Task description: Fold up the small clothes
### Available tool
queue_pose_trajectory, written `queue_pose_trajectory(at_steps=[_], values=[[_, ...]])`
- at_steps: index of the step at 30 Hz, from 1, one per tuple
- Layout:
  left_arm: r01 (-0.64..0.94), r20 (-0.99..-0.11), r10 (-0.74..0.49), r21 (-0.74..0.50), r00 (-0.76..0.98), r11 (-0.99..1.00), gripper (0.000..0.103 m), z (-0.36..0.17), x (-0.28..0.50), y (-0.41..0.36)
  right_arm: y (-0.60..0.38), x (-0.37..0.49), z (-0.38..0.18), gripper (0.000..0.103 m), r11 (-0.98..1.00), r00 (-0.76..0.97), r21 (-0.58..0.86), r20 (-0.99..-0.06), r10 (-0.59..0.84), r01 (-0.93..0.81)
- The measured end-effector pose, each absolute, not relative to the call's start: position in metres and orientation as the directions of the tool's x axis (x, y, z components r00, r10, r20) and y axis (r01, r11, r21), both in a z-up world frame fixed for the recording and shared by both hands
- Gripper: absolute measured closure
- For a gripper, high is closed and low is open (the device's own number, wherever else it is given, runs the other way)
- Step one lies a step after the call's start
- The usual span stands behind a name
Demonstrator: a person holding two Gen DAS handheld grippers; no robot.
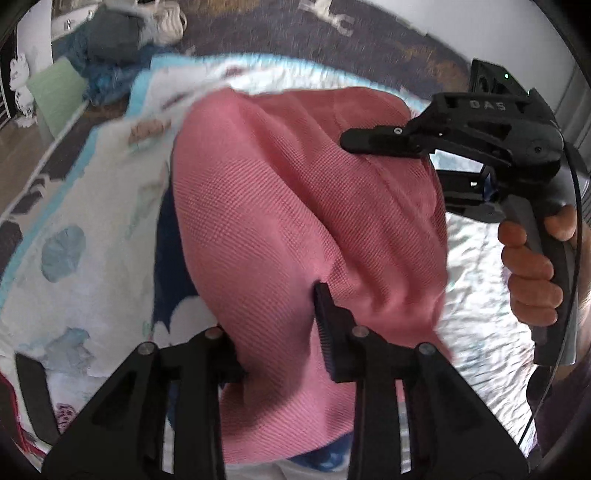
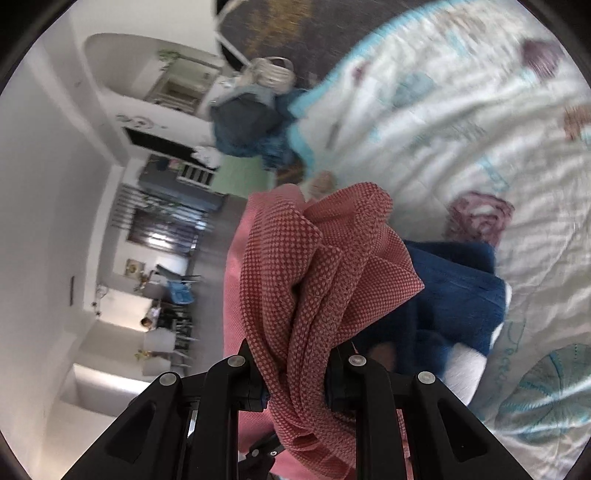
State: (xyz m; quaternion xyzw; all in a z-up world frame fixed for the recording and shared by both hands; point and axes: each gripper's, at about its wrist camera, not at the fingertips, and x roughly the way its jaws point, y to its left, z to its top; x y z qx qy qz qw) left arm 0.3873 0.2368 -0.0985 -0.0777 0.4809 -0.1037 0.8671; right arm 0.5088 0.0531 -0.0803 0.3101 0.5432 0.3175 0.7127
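A pink knit garment (image 1: pixel 280 206) hangs in the air over the bed, held by both grippers. My left gripper (image 1: pixel 280 354) is shut on its lower edge. My right gripper (image 2: pixel 295 373) is shut on a bunched part of the same garment (image 2: pixel 325 266). In the left wrist view the right gripper (image 1: pixel 354 142) reaches in from the right, its fingers against the cloth's upper right. A dark blue garment (image 2: pixel 454 291) lies on the bed beneath the pink one, and a strip of it shows in the left wrist view (image 1: pixel 166 266).
The bed has a white quilt with sea-shell prints and a turquoise edge (image 1: pixel 66 258), also in the right wrist view (image 2: pixel 480 122). A pile of blue and grey clothes (image 1: pixel 107 48) lies beyond the bed. A dark patterned rug (image 1: pixel 332 33) covers the floor.
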Motion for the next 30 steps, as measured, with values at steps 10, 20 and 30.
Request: queue_pose_trajectory(at_steps=[10,20,30], values=[[0.118,-0.825,-0.206,-0.168,0.526,0.979,0.040,-0.135,0.394,0.223,0.047,0.511,-0.142,0.078,0.872,0.314,0.439,-0.814,0.488,-0.216],[0.011,-0.808,-0.110,-0.127,0.579,0.992,0.030,-0.094,0.365,0.251,0.047,0.477,-0.068,0.064,0.945,0.546,0.173,-0.781,0.303,-0.277],[0.044,-0.644,0.016,0.078,0.765,0.996,0.030,0.001,0.262,0.198,0.000,0.380,0.057,0.061,0.948,0.749,0.032,-0.604,0.271,-0.317]])
